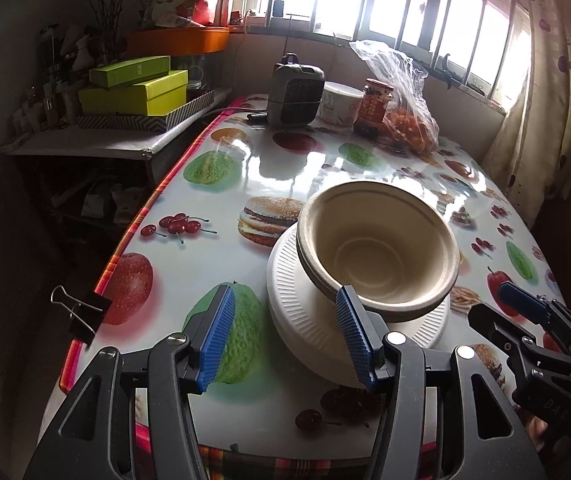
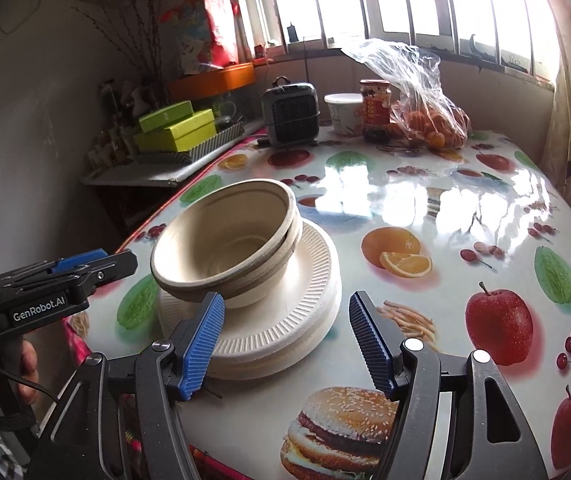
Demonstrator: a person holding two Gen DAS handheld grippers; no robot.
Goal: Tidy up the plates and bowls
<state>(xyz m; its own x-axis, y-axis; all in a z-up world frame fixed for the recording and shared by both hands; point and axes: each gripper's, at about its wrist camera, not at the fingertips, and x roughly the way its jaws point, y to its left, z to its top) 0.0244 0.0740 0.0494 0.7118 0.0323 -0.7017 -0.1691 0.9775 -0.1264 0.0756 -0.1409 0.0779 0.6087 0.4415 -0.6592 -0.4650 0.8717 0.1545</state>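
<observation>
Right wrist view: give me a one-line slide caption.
Open right gripper before nested bowls tilted on stacked plates, fruit-print table.

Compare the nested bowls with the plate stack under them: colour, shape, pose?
Colour: the bowls are beige; the plates are whiter.
Shape: the bowls are deep with smooth walls; the plates are shallow with ribbed rims.
Pose: the bowls sit tilted on the plates; the plates lie flat on the table.
Shared: both look like disposable pulp ware, empty, stacked.

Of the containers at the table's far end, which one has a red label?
The glass jar with a red label, standing between the white tub and the clear bag of oranges.
</observation>
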